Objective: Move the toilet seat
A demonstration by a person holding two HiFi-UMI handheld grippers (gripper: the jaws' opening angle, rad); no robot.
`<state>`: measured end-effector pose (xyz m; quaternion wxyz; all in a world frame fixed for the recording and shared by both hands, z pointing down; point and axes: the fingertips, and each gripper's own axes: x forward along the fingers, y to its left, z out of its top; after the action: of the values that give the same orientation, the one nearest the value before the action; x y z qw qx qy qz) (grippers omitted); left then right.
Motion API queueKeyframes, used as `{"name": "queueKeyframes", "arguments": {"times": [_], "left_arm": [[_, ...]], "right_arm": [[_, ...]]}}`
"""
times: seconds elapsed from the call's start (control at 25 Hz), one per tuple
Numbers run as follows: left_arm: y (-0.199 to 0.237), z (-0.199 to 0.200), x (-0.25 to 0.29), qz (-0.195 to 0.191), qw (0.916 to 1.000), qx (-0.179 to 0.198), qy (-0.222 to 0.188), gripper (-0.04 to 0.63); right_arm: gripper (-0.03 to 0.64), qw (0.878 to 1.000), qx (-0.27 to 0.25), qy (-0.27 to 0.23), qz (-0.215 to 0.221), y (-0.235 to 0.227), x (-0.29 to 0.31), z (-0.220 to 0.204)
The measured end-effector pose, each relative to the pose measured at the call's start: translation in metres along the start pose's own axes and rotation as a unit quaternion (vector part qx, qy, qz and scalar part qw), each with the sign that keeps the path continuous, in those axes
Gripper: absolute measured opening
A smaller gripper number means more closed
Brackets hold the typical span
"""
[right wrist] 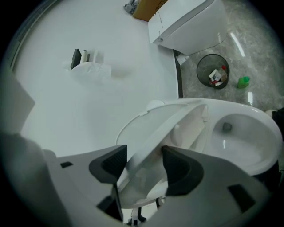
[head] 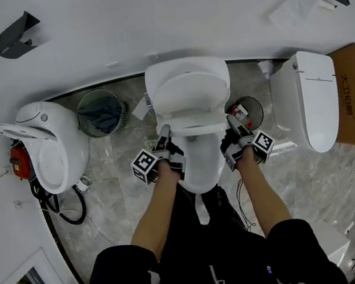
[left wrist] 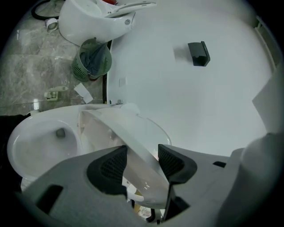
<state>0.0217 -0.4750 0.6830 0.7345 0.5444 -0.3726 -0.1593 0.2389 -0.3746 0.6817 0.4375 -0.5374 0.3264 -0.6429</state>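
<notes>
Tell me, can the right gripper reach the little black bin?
Probably yes: the black bin stands on the floor beside the toilet bowl, nothing between, though the toilet seat sits between the fingers of the right gripper.

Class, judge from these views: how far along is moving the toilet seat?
Done: the toilet seat is tilted up off the bowl. In hand: left gripper and right gripper straddle its side edges; grip pressure unclear. Left: likely settling it against the raised lid.

Head cam steep down — gripper cams close, share seat (left wrist: 138, 153).
</notes>
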Motion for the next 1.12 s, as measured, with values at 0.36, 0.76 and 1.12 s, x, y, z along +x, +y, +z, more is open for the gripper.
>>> {"name": "queueKeyframes", "arguments": {"times": [0.36,0.76,1.12], "left_arm": [[-0.026,0.019,0.047,0.004,0.9997,-0.021,0.016,0.221],[-0.040,0.038,0.092,0.012,0.9992,-0.025,0.029,0.225],[-0.047,0.046,0.115,-0.014,0.9988,-0.024,0.040,0.222]], "right_arm": [[0.259,0.999,0.039,-0.033,-0.015,0.020,0.046,0.026],[0.242,0.996,0.046,-0.068,0.026,0.050,0.083,0.037],[0.124,0.989,-0.138,-0.041,0.046,0.066,0.077,0.038]]}}
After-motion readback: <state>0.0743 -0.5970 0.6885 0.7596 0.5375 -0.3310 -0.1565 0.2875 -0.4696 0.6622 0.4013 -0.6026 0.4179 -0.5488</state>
